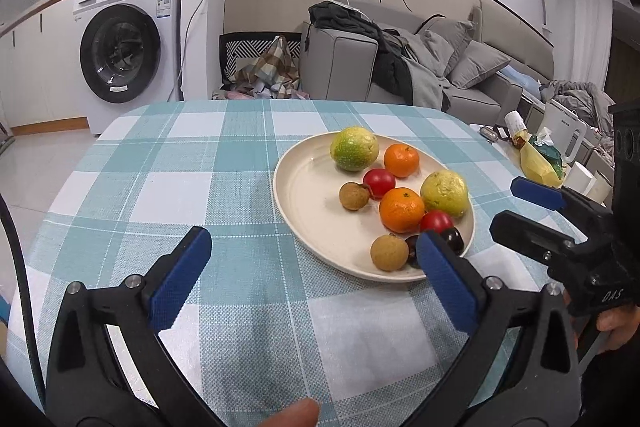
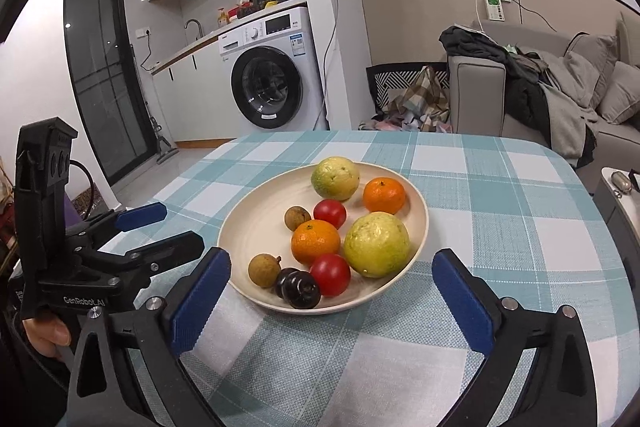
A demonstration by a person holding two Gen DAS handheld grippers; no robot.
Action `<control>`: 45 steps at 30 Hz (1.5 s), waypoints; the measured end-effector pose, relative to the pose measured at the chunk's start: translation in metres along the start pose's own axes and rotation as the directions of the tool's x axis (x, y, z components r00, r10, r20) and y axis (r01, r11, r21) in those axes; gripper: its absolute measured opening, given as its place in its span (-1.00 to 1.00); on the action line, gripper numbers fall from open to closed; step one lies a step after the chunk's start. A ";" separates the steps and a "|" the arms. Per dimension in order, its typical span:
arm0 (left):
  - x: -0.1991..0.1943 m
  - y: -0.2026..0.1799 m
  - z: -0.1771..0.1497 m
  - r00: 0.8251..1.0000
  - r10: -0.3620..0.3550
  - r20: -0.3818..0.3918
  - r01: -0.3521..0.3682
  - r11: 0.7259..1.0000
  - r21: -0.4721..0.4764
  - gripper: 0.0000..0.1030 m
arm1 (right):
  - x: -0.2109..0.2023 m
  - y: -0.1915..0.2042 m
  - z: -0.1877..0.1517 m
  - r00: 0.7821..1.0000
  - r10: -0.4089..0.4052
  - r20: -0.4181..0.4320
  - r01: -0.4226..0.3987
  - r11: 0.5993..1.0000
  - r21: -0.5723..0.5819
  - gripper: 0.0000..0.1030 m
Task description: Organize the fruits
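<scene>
Checked tablecloth [image 2: 500, 211] is filling the lower frame, carrying a cream plate [image 2: 256, 227] of fruit at centre. Left gripper [image 1: 314, 259] and right gripper [image 2: 332, 275] are both gaping wide, holding nothing.

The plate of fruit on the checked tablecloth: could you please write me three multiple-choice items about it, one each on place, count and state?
1. Where do the dark fruits lie on the plate?
A. Near edge
B. Far edge
C. Off the plate

2. How many oranges are there?
A. One
B. Two
C. Four

3. How do the right gripper's jaws stand?
A. Shut on a tomato
B. Shut, empty
C. Open, empty

Answers:
1 A, they sit at the rim closest to the grippers.
2 B, one orange mid-plate, another orange behind.
3 C, the blue pads are wide apart with only tablecloth between them.
</scene>
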State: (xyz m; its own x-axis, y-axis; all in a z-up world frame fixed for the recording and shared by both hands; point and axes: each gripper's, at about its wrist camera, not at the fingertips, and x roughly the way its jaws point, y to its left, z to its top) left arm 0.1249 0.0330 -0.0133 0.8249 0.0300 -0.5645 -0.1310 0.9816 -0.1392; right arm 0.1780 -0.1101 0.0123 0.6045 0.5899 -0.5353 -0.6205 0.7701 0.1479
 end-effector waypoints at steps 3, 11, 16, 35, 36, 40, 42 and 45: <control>-0.001 -0.001 0.000 1.000 0.006 -0.001 -0.006 1.000 0.008 0.99 | 0.000 0.001 0.001 1.000 0.004 0.004 -0.004 1.000 -0.008 1.00; -0.003 -0.003 0.000 1.000 0.015 -0.002 -0.015 1.000 0.008 0.99 | -0.001 0.003 0.000 1.000 0.002 0.008 -0.002 1.000 -0.013 1.00; -0.004 -0.003 0.000 1.000 0.015 -0.002 -0.015 1.000 0.014 0.99 | 0.000 0.006 0.000 1.000 0.004 0.007 -0.004 1.000 -0.022 1.00; -0.004 -0.006 0.000 1.000 0.012 0.006 -0.013 0.999 0.032 0.99 | 0.002 0.002 0.001 1.000 0.006 -0.001 -0.006 1.000 -0.011 1.00; -0.004 -0.006 0.000 1.000 0.012 0.006 -0.012 0.999 0.031 0.99 | 0.002 0.002 0.001 1.000 0.007 -0.001 -0.007 1.000 -0.011 1.00; -0.004 -0.006 0.000 1.000 0.012 0.006 -0.012 0.999 0.031 0.99 | 0.002 0.002 0.001 1.000 0.007 -0.002 -0.007 1.000 -0.011 1.00; -0.004 -0.006 0.000 1.000 0.012 0.006 -0.012 0.999 0.031 0.99 | 0.002 0.002 0.001 1.000 0.007 -0.001 -0.007 1.000 -0.011 1.00; -0.004 -0.006 0.000 1.000 0.012 0.006 -0.012 0.999 0.032 0.99 | 0.002 0.002 0.001 1.000 0.007 -0.002 -0.007 1.000 -0.011 1.00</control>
State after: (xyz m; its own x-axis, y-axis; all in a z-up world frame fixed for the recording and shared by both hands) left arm 0.1223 0.0265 -0.0102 0.8265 0.0430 -0.5613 -0.1236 0.9866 -0.1065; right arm 0.1781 -0.1068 0.0128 0.5992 0.5944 -0.5362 -0.6300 0.7635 0.1423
